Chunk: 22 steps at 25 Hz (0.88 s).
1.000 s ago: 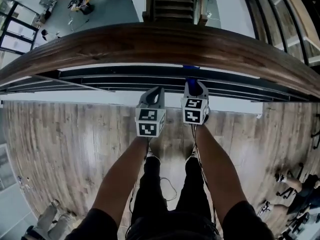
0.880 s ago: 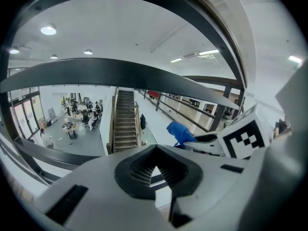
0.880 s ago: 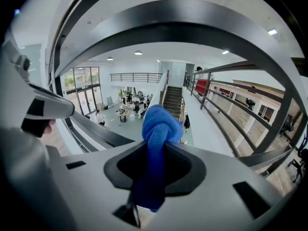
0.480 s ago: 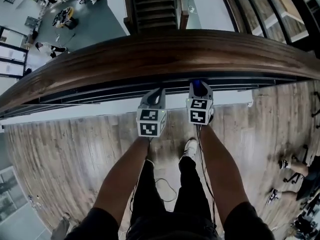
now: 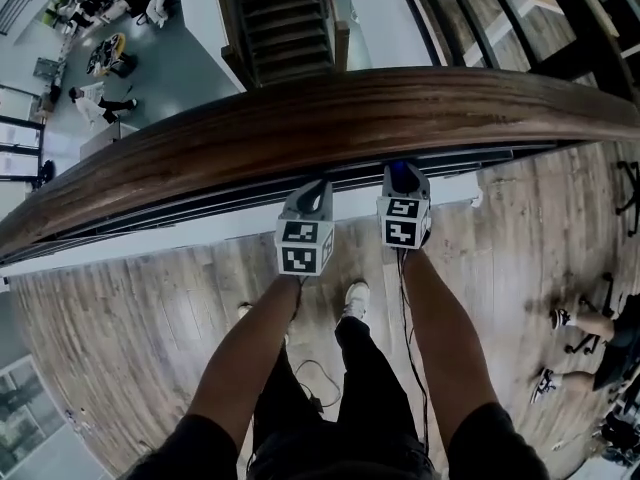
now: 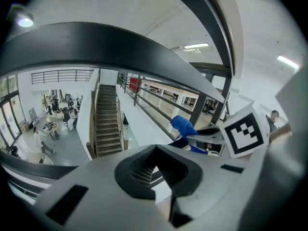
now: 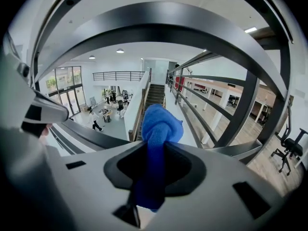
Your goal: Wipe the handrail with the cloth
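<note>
Jaws, left gripper (image 5: 317, 184): drawn together at the tips (image 6: 156, 148), nothing between them; the gripper is held just below the handrail (image 5: 330, 118), on the person's side of it, marker cube (image 5: 302, 247) facing up. Jaws, right gripper (image 5: 403, 174): clamped on a blue cloth (image 7: 160, 123), which is pinched at its middle, with a rounded wad standing out beyond the tips (image 7: 155, 150) and a tail hanging behind them. From above, the cloth (image 5: 401, 176) shows as a small blue patch at the gripper's nose, tucked under the near edge of the handrail; contact with the wood cannot be made out. The two grippers sit side by side, close but apart; the left gripper view takes in the right one's marker cube (image 6: 243, 132) and the cloth (image 6: 183, 127). Handrail: one broad, dark, polished wooden band, curving across the whole view, dark metal bars (image 5: 200, 203) beneath it. Beyond it: a staircase (image 5: 280, 18) going down to a lower floor, with people (image 5: 95, 103) there. Underfoot: plank floor (image 5: 130, 308), a white shoe (image 5: 353, 296), a trailing cable (image 5: 310, 373).
</note>
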Tool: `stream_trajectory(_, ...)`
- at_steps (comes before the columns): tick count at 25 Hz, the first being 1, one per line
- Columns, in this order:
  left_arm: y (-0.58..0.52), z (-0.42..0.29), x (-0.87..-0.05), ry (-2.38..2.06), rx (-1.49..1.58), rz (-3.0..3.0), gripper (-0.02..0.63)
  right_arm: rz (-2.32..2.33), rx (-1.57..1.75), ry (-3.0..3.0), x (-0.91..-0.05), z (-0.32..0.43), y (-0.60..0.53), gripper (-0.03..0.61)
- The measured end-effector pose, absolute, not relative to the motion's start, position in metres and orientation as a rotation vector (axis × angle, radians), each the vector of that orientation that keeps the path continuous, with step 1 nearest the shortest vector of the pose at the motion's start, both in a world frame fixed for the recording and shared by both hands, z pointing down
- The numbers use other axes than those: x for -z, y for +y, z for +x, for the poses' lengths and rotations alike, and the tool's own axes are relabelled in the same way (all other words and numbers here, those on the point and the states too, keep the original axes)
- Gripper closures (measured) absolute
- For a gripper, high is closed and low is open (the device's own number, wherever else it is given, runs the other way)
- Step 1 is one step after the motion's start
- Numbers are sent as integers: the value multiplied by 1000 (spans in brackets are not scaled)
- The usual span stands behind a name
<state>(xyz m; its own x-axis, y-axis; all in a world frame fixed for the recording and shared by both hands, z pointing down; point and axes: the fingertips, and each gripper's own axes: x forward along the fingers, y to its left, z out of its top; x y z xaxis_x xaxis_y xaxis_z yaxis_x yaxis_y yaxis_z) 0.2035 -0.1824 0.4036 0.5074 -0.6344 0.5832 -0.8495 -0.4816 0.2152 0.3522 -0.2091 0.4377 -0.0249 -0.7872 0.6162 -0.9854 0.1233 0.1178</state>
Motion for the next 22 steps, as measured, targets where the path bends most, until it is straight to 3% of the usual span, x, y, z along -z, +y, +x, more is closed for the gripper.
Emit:
stream_trajectory(13,-195,372,-395,-1052,-604,2370,609,1818,-494,-1732,-425,544,-217,474)
stream_trajectory(22,-195,410,-403,-991,-584,2408,610,1865,-459,-1610,-434,627,-212,474)
